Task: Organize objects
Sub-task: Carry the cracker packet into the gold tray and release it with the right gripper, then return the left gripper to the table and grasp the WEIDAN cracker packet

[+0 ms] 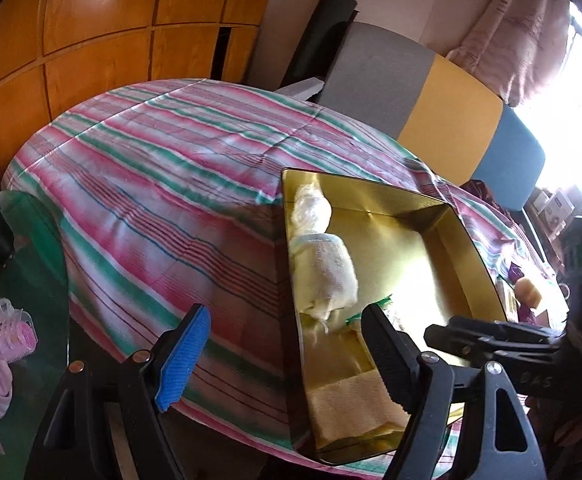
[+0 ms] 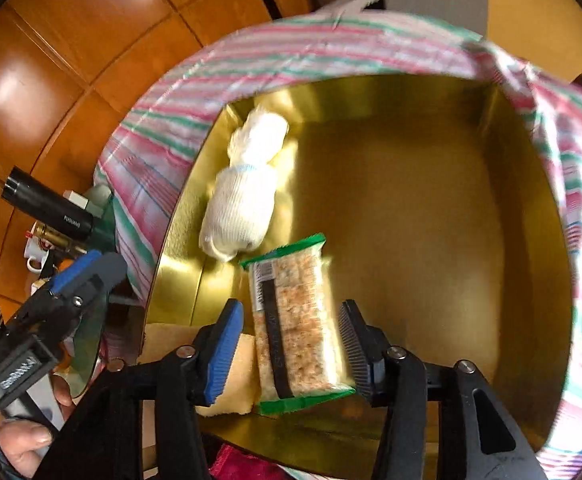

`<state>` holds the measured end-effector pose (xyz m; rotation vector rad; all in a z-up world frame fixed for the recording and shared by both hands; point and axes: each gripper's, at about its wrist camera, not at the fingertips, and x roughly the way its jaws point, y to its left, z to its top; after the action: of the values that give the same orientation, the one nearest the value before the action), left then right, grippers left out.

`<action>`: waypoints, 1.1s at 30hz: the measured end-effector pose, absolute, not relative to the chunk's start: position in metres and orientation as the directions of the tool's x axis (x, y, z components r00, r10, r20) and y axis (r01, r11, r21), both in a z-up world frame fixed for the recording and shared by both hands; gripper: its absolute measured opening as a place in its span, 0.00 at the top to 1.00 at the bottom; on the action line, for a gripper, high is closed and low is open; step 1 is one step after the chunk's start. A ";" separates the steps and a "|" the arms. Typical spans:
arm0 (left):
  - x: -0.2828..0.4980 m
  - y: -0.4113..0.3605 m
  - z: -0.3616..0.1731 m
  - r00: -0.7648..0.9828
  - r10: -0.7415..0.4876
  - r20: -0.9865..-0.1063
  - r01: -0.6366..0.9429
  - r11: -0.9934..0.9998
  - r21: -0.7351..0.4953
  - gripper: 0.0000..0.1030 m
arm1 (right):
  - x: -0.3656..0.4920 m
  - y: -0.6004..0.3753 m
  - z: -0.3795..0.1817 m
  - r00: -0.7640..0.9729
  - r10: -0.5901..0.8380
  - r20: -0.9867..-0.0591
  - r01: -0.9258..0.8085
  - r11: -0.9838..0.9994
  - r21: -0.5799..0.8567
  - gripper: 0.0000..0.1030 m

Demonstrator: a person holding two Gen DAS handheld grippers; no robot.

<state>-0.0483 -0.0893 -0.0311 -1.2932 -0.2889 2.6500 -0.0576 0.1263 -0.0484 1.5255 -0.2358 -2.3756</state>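
**Setting the snack bar down in the gold box**

Resting lengthwise between the right gripper's (image 2: 289,346) two pads, the snack bar (image 2: 297,326), a clear wrapper with green ends and a pale crumbly block inside, lies in the gold box (image 2: 531,216) near its front wall. A gap shows on both sides of the wrapper, so the jaws stand apart and press on nothing; the bar seems to be down on the box floor, its near end overlapping a folded yellow cloth (image 2: 233,380).

Just beyond the bar's far end lies a rolled white sock (image 2: 239,208), close along the left wall. The rest of the floor is bare.

To finish this step well, I judge the right gripper should lift straight back out along its own line, jaws kept wide, so neither pad drags the crinkly wrapper or tips the bar off the cloth. Any sideways swing risks nudging the sock.

The left gripper (image 1: 287,354) hangs wide open and empty over the box's near left wall, one pad outside above the striped cloth (image 1: 151,168), the other inside. It should keep clear until the right one is out.

Further out: a cluttered side table with a black flashlight (image 2: 47,204).
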 end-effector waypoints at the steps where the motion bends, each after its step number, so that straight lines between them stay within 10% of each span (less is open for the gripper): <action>1: -0.048 -0.087 -0.030 -0.605 0.246 -0.757 -0.082 -0.965 -0.248 0.24 | -0.052 0.130 -0.044 -0.410 -0.330 -0.850 0.164 -0.944 0.288 0.42; 33: -0.033 0.178 0.012 -0.411 0.488 -0.770 -0.652 -0.747 -0.125 0.31 | 0.074 0.479 -0.002 -0.592 0.204 -0.780 -0.483 -0.864 0.140 0.20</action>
<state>-0.0327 0.1776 0.0119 -1.0972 0.2539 2.1693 0.0736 0.4786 -0.0017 1.4680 -0.6177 -3.1573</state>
